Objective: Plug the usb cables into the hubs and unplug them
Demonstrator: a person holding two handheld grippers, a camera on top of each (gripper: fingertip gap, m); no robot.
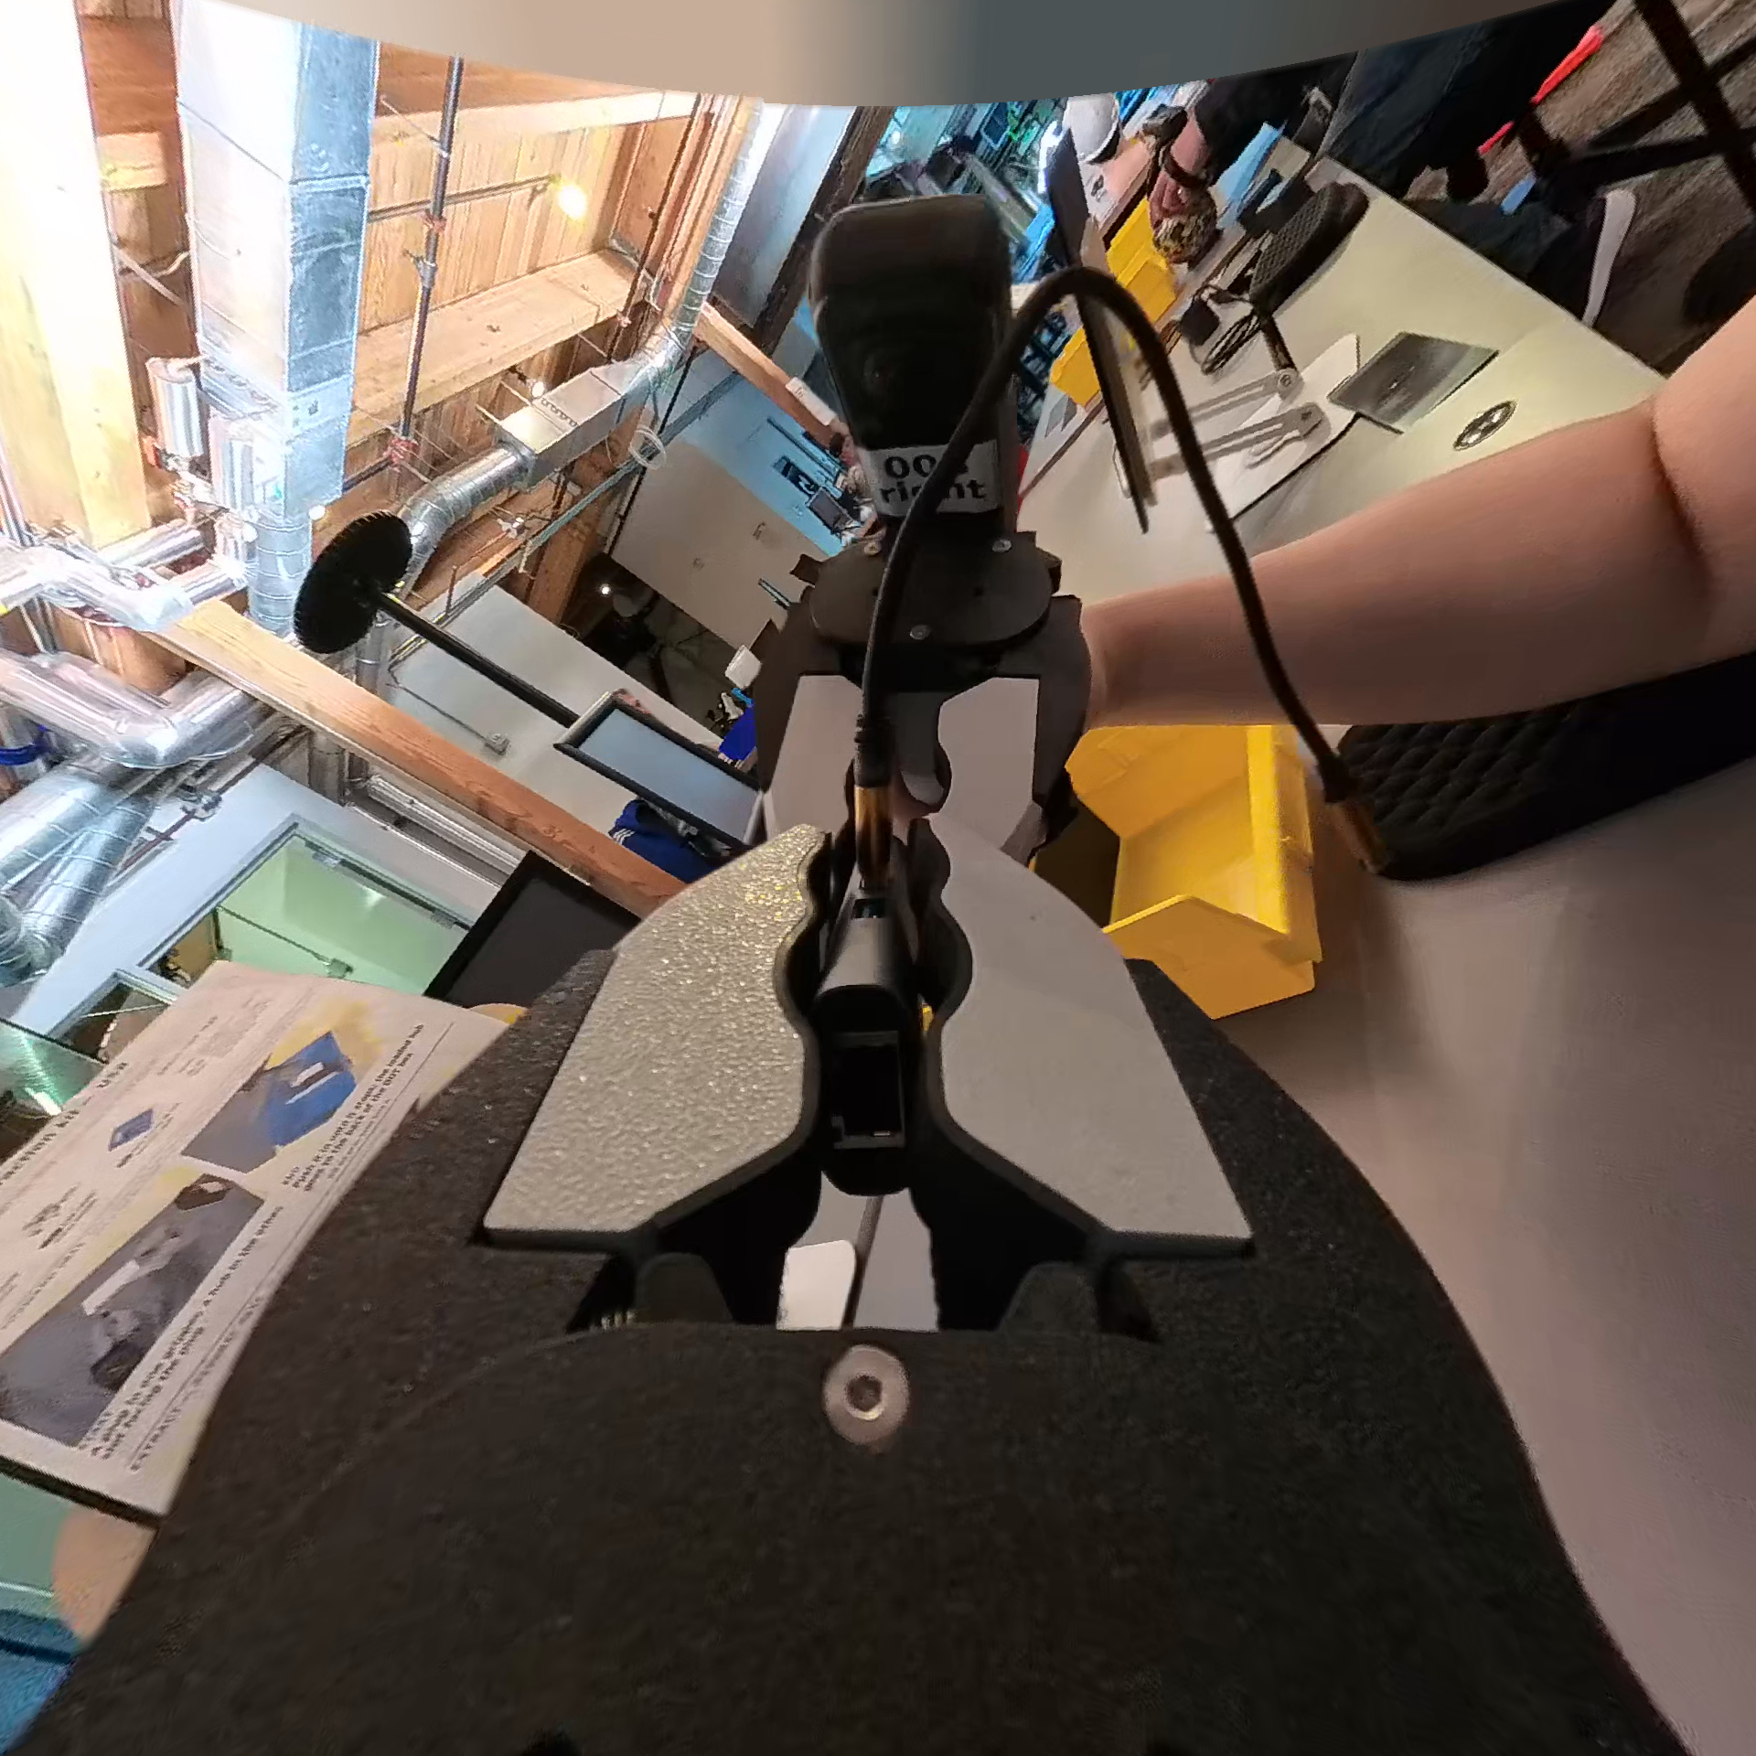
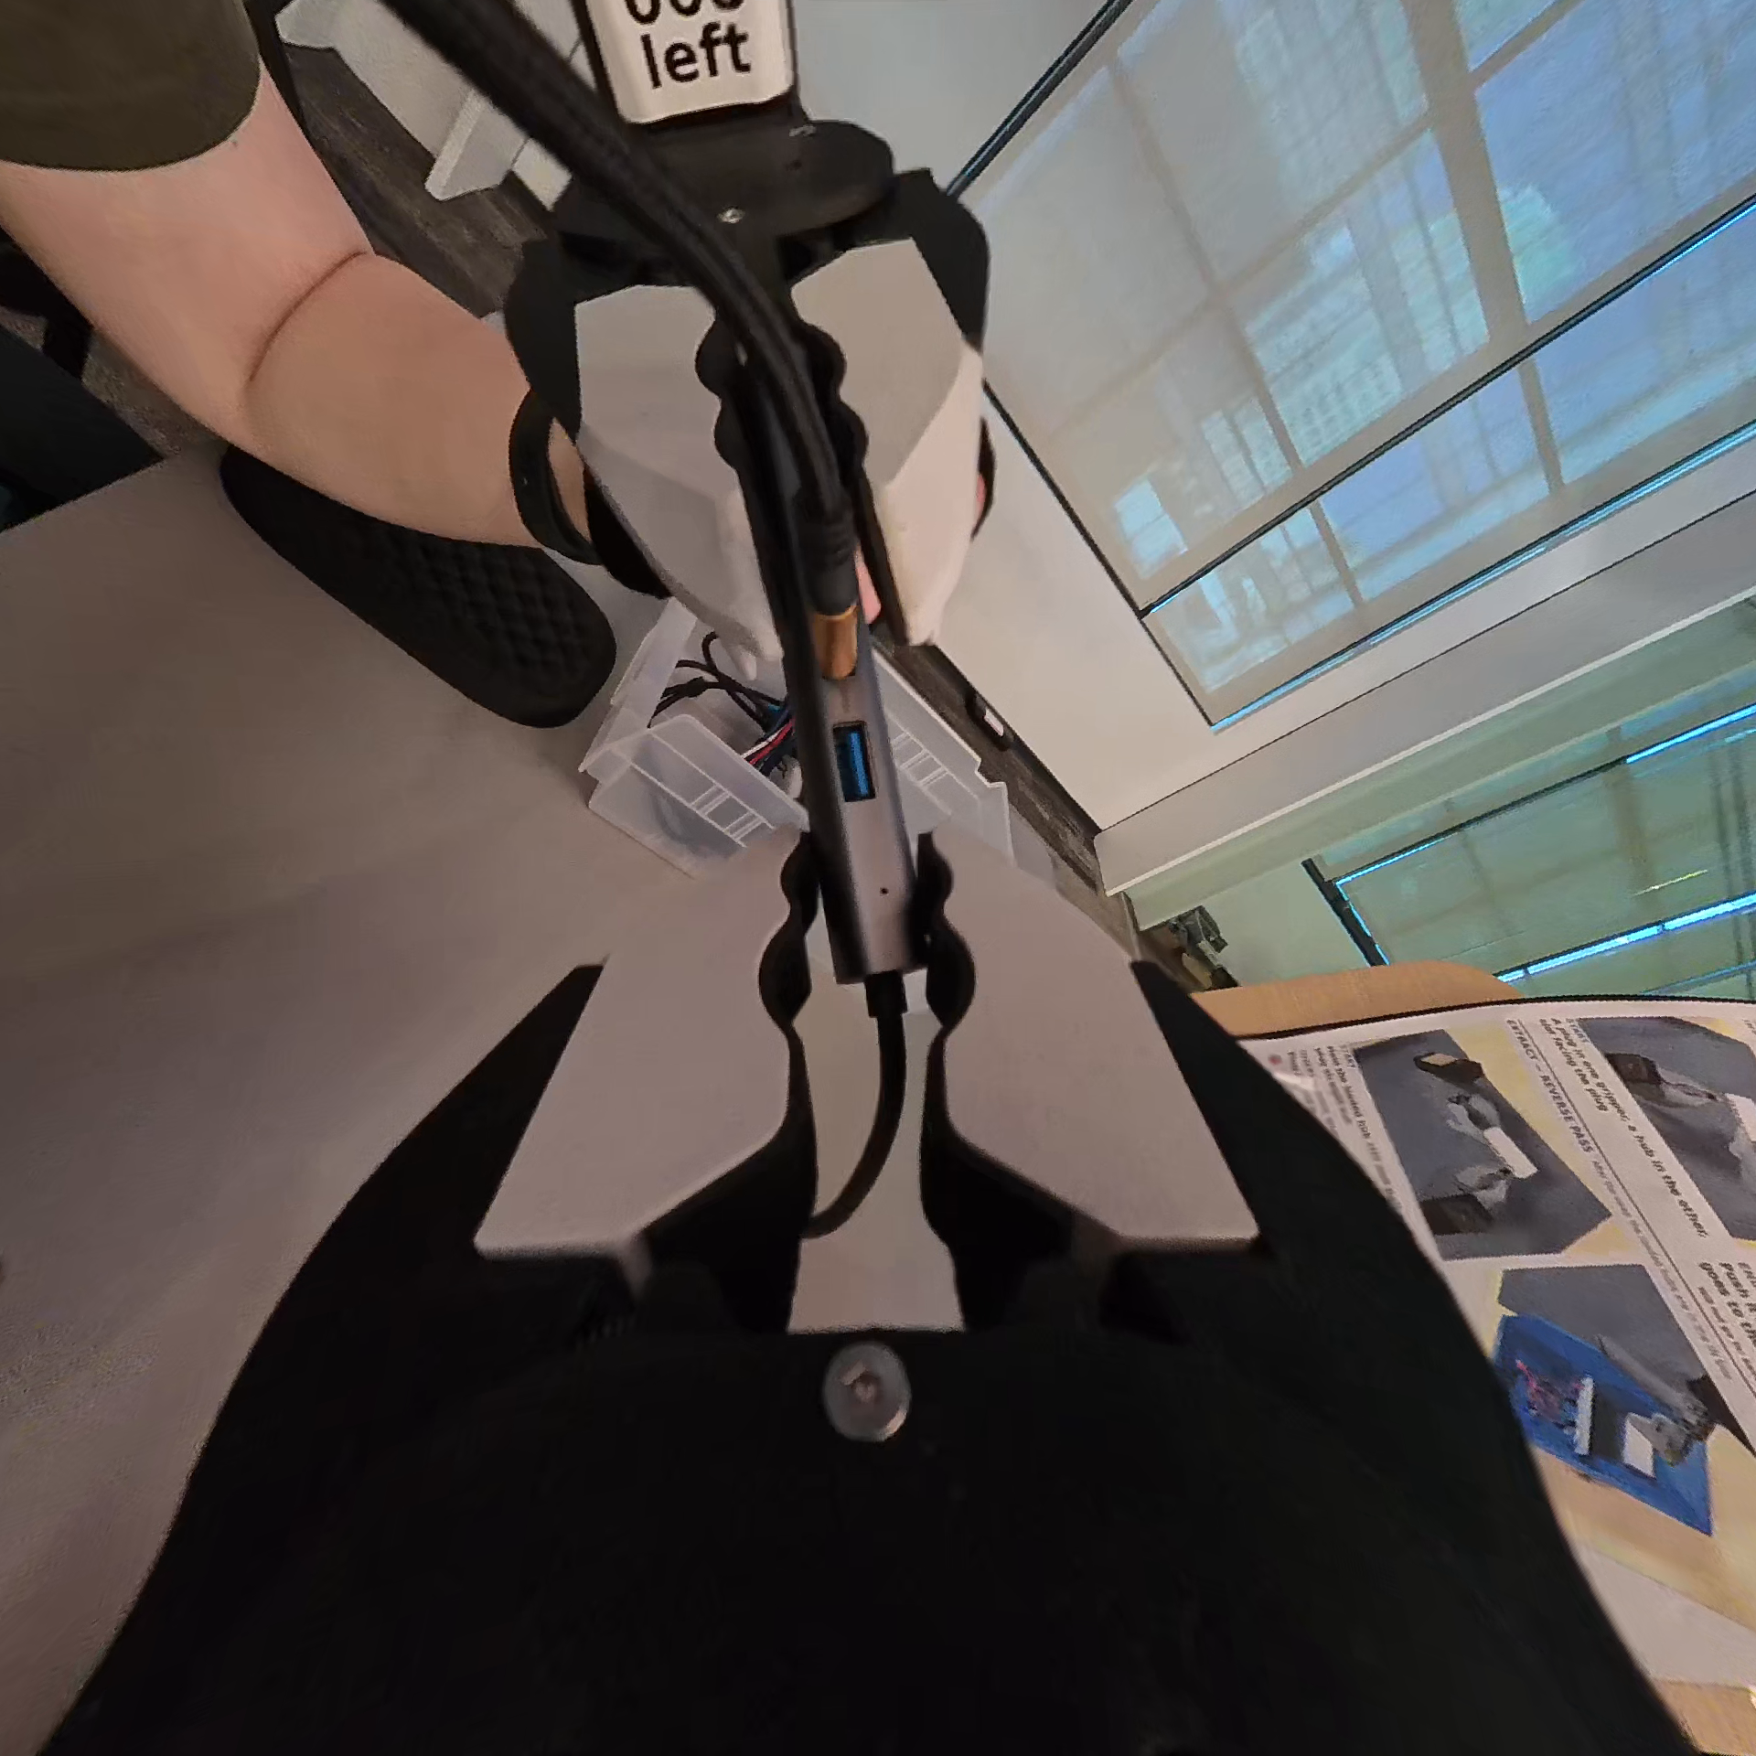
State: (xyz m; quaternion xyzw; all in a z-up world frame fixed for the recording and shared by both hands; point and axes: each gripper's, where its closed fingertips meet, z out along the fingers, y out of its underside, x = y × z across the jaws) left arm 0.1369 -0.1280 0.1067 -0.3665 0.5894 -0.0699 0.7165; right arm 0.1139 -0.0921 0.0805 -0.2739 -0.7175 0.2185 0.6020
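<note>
In the right wrist view my right gripper (image 2: 867, 884) is shut on the near end of a slim grey hub (image 2: 860, 855) with a blue port. A gold-collared USB plug (image 2: 836, 646) sits in the hub's far end. My left gripper (image 2: 836, 637) faces it, closed around that plug and its black cables. In the left wrist view my left gripper (image 1: 874, 850) pinches the gold plug (image 1: 872, 831) at its tips. A dark body with a rectangular port (image 1: 860, 1064) shows in the gap between the fingers. The right gripper (image 1: 917, 793) meets it from the far side. The cable's other gold plug (image 1: 1354, 827) hangs loose.
Both grippers are held above a grey table (image 2: 238, 855). On it are a black wrist pad (image 1: 1539, 789), a yellow bin (image 1: 1207, 855), a clear plastic box of wires (image 2: 684, 770) and a printed instruction sheet (image 2: 1568, 1235). A person's forearm (image 1: 1425, 589) reaches in. Some 5 cm of space lies between my two pairs of fingers.
</note>
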